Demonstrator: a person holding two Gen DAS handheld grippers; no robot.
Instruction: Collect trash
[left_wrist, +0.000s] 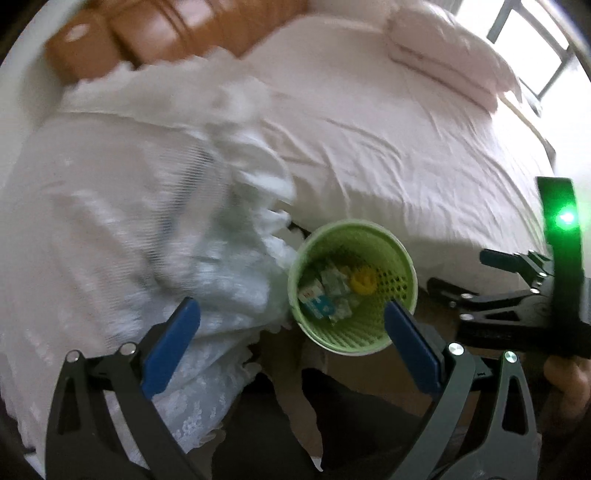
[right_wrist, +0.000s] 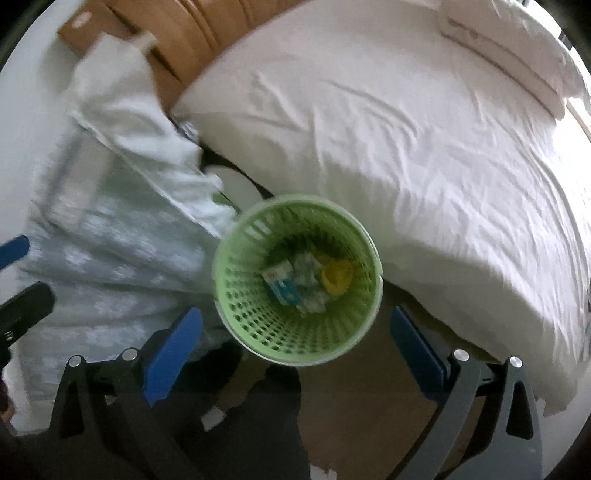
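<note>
A light green perforated wastebasket stands on the floor between the bed and a lace-covered surface; it also shows in the right wrist view. Inside lie a blue and white carton, a patterned wrapper and a yellow round piece; the same trash shows in the left wrist view. My left gripper is open and empty above the basket's near rim. My right gripper is open and empty, directly over the basket. The right gripper also shows at the right edge of the left wrist view.
A bed with a wrinkled white sheet fills the right and back, with a folded pink quilt at its far end. White lace cloth covers the surface on the left. A brown headboard is behind. Brown floor lies below.
</note>
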